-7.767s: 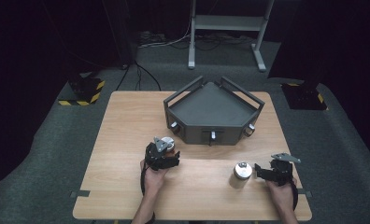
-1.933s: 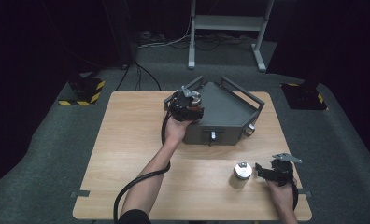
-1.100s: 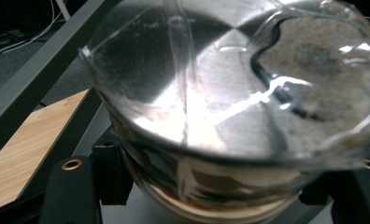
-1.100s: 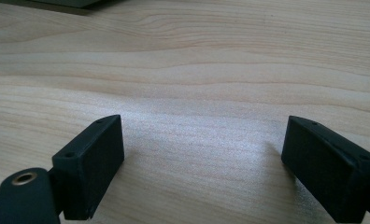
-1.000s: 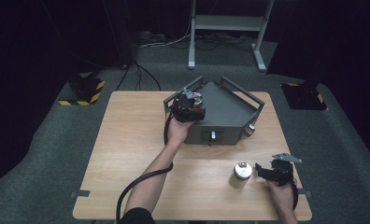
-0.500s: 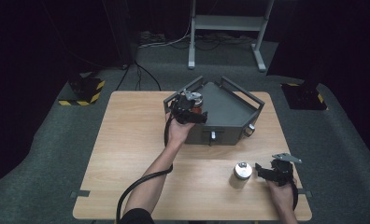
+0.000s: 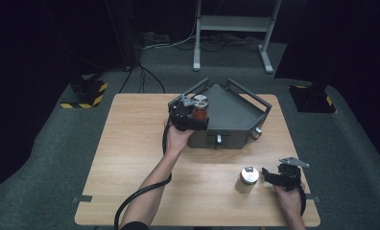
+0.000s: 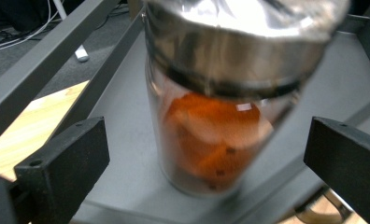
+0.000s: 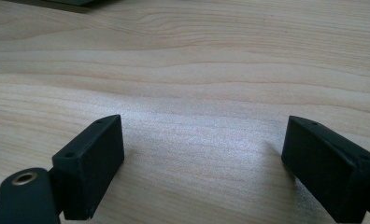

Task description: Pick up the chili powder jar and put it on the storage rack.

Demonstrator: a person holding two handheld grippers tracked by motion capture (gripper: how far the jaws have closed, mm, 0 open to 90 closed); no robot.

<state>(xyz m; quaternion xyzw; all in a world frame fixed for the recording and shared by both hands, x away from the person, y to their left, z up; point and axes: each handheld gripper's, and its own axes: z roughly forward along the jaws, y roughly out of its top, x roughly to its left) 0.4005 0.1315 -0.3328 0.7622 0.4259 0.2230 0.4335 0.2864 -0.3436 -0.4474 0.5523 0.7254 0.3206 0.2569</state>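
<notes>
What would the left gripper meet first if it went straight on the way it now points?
The glass jar with orange contents and a metal lid, standing on the grey tray. It sits directly between the left gripper's open jaws, which do not appear to touch it; depth is hard to judge.

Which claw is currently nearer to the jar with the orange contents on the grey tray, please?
The left. The left claw is open right around the jar on the grey tray; the right claw rests open far off at the table's near edge.

A wooden desk [image 7: 130, 158] stands on grey carpet [image 7: 44, 158]. Behind it, a white metal stand [image 7: 233, 24]. The room beyond looks dark, perhaps curtained.
</notes>
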